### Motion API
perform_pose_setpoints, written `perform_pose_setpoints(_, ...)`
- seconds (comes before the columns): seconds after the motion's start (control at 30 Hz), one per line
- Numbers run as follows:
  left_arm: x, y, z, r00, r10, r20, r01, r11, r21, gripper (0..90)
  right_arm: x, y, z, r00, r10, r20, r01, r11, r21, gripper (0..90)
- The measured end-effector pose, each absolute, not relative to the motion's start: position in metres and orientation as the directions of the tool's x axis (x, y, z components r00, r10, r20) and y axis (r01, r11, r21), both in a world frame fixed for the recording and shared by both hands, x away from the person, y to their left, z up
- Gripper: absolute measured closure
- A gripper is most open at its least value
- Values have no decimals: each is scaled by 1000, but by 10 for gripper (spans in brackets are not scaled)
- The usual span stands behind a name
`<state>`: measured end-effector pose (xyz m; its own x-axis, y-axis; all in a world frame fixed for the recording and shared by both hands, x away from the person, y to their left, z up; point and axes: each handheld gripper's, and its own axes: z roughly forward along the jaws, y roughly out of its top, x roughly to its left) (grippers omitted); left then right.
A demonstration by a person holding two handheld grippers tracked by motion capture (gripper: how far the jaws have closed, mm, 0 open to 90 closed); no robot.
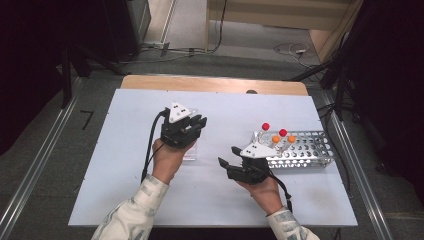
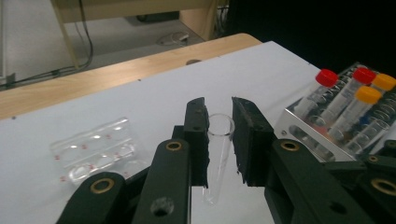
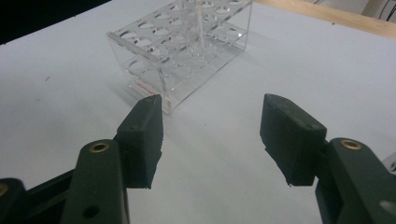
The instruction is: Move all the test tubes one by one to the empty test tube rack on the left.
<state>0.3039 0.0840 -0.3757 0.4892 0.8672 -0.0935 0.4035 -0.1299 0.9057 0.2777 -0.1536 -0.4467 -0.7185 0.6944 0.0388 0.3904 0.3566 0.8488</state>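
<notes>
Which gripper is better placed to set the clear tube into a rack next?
Left. The left gripper already clamps the clear tube; the right gripper is open, holding nothing.

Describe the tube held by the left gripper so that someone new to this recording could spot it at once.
Start at the white table and find the left gripper, left of the metal rack of capped tubes. Between its black jaws stands the clear tube, roughly upright. Unlike the rack's red- and orange-capped tubes, it is open-mouthed with no cap.

left gripper (image 2: 219, 140) | clamps clear tube (image 2: 217, 154) | metal rack (image 2: 327, 135) at right
</notes>
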Motion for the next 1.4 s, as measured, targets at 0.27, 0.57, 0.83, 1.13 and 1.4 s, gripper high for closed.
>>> perform_pose_setpoints(0.27, 304, 100, -375, 444, 894, -57, 396, -139, 908, 768, 278, -155, -447, -714, 699, 43, 400, 356, 845, 314)
perform_pose_setpoints(0.57, 307, 104, -385, 423, 904, -60, 411, -133, 902, 768, 278, -154, -447, -713, 700, 46, 403, 355, 844, 302)
perform_pose_setpoints(0.83, 308, 97, -405, 419, 908, -23, 429, -175, 886, 766, 278, -155, -446, -712, 700, 45, 400, 354, 845, 304)
perform_pose_setpoints(1.13, 311, 93, -430, 408, 913, -25, 468, -185, 864, 764, 276, -155, -446, -714, 699, 47, 400, 351, 846, 305)
perform_pose_setpoints(1.4, 310, 97, -428, 401, 913, -69, 471, -141, 871, 673, 276, -155, -446, -714, 699, 51, 401, 349, 847, 306)
